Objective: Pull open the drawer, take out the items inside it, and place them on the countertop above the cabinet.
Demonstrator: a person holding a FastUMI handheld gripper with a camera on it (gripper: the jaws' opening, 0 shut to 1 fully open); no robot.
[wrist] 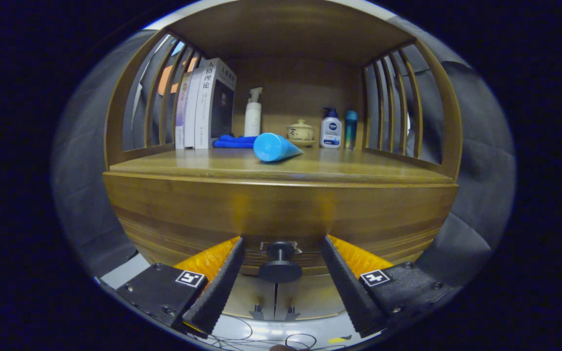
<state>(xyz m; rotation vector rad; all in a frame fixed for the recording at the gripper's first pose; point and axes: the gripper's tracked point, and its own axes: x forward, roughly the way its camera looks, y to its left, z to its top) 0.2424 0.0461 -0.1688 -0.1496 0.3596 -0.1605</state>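
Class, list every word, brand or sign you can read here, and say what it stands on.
"人格理论", second character unsure: spine of the white book.
Pump bottle label: too small to read surely.
Lidded cup: one blurred character.
Gripper, open either side of the drawer knob: square markers, no words.

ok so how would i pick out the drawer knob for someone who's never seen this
Start at the wooden cabinet with its open shelf. Below the shelf, on the curved drawer front, a small round dark knob sits between the open gripper fingers. It's the only thing protruding from that front.
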